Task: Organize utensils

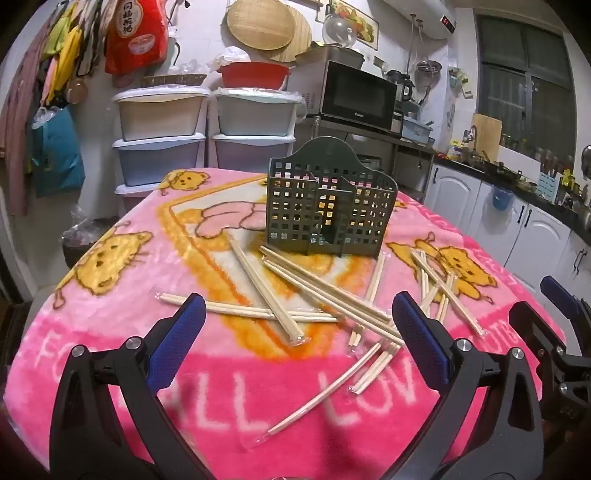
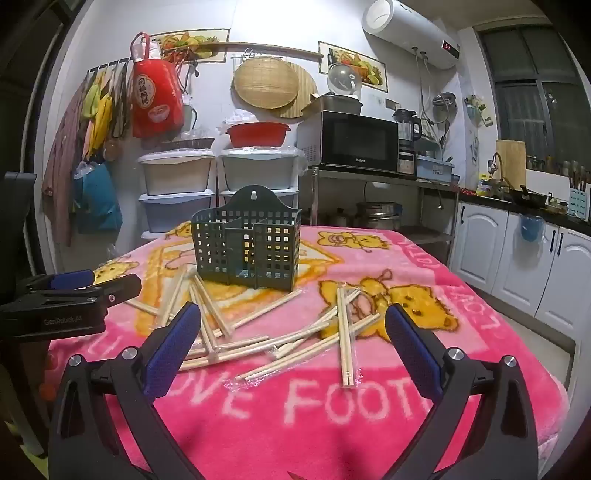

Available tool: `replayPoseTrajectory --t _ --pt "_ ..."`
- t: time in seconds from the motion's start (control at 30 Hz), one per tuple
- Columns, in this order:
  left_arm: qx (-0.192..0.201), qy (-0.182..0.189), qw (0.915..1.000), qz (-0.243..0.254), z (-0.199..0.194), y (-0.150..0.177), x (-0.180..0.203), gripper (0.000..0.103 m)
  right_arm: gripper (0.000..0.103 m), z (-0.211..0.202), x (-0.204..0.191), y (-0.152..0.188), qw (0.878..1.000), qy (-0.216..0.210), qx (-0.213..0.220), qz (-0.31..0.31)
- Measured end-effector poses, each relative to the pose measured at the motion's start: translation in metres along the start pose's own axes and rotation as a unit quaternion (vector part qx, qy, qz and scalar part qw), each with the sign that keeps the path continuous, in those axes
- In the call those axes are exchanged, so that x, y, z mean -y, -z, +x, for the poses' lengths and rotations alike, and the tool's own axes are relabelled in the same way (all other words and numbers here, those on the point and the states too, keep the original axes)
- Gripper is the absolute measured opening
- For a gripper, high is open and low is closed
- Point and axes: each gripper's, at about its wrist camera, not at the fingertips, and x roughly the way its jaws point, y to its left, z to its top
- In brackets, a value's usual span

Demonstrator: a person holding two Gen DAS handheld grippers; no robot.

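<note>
Both grippers, left gripper (image 1: 297,326) and right gripper (image 2: 291,332), fingers wide, empty. Take one wrapped chopstick pair (image 2: 346,336) lengthwise; drop upright into holder (image 2: 245,247) at 12 o'clock.

A pink blanket (image 2: 332,406) printed with yellow bears and white lettering is covering the table. Behind it, two stacks of plastic drawers (image 2: 177,192) are standing against the wall, and a red basin (image 2: 257,133) is sitting on top of the right stack. A black microwave (image 2: 351,142) is resting on a metal shelf just beside them. Round woven trays (image 2: 266,83) are hanging on the wall above, and a red bag (image 2: 155,94) is dangling from a hook to their left. A white water heater (image 2: 413,31) is glowing with a red display up near the ceiling. White cabinets (image 2: 517,254) are running along the right wall beneath a dark window (image 2: 539,107).
</note>
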Motion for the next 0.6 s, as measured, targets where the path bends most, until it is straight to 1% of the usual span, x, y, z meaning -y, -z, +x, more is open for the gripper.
replayPoseTrajectory --t 0.5,0.6 --pt "0.005 -0.003 1.0 0.0 0.0003 -0.001 0.0043 0.093 0.097 -0.0006 0.0012 0.0004 1.0 0.0 -0.001 0.001" --pt "0.007 -0.001 1.0 -0.001 -0.002 -0.0015 -0.0015 0.093 0.097 0.0002 0.0009 0.0007 1.0 0.0 -0.001 0.001"
